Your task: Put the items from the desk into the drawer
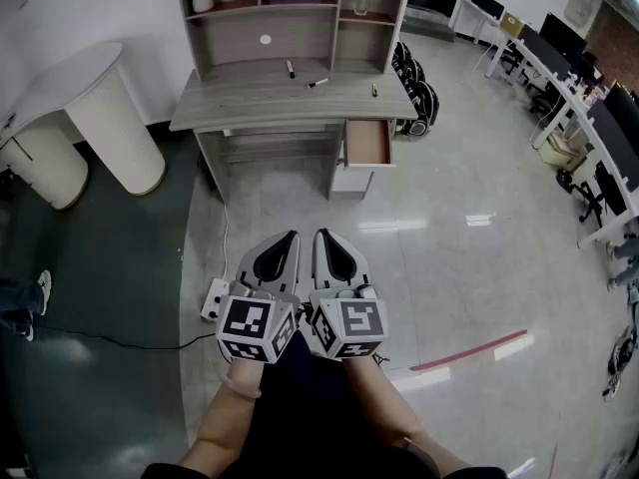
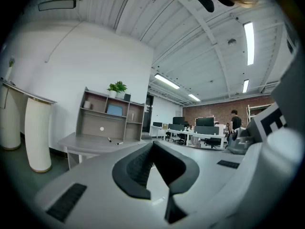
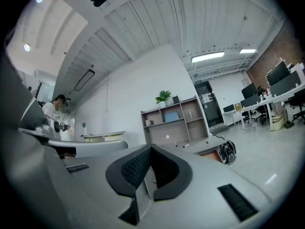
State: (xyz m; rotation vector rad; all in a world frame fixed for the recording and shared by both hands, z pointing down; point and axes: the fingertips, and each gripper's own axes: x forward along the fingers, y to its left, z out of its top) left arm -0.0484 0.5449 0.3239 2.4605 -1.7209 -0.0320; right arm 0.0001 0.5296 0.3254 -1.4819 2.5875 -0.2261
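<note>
Left gripper [image 1: 291, 238] and right gripper [image 1: 322, 236] were held level, side by side, each with jaws closed tip to tip and grasping nothing. Ahead, the drawer [image 1: 367, 143] stood pulled out under the desk [image 1: 230, 108], showing a brown interior. A black marker [image 1: 291, 69], a second marker [image 1: 318, 83] and a small pen [image 1: 374, 89] lay on the desktop, well apart from both grippers. The glossy tiled floor [image 1: 449, 267] extended into an open office.

desk [image 1: 290, 103]: grey wood-grain laminate, matt. drawer [image 1: 367, 143] inside: reddish-brown wood look. floor [image 1: 449, 247]: glossy, mirrors the lights. left gripper [image 1: 292, 235], right gripper [image 1: 321, 234]: smooth matt grey plastic, black ribbed pads [image 2: 138, 168].
</note>
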